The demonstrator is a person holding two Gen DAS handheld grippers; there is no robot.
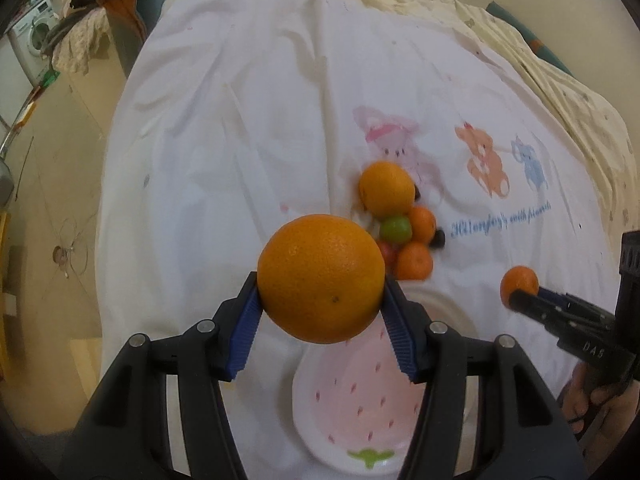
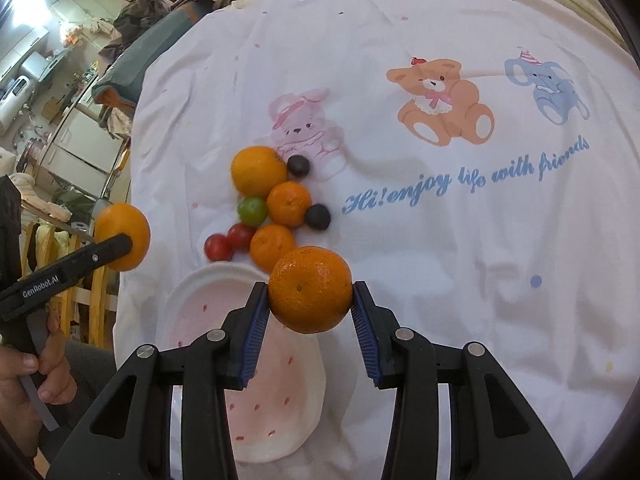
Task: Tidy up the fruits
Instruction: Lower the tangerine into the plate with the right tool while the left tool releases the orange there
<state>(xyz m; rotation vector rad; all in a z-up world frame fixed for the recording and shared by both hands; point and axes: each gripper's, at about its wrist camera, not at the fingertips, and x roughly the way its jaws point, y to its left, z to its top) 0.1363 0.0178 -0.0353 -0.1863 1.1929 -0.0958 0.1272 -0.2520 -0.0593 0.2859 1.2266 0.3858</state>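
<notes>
My left gripper (image 1: 322, 282) is shut on a large orange (image 1: 320, 278), held in the air above a pink strawberty-shaped plate (image 1: 352, 408). My right gripper (image 2: 311, 292) is shut on a smaller mandarin (image 2: 310, 288), also lifted over the plate (image 2: 200, 308). Beyond the plate a pile of fruit lies on the cloth: an orange (image 2: 258, 170), two mandarins (image 2: 289, 203), a green fruit (image 2: 252, 209), two red tomatoes (image 2: 218, 247) and two dark plums (image 2: 318, 217). Each wrist view shows the other gripper from the side with its fruit.
A white cloth (image 2: 440, 260) printed with cartoon animals and blue lettering covers the bed. Its left edge drops off to the floor (image 1: 48, 200), with a washing machine (image 1: 34, 34) and clutter beyond. A person's hand (image 2: 24, 372) grips the left handle.
</notes>
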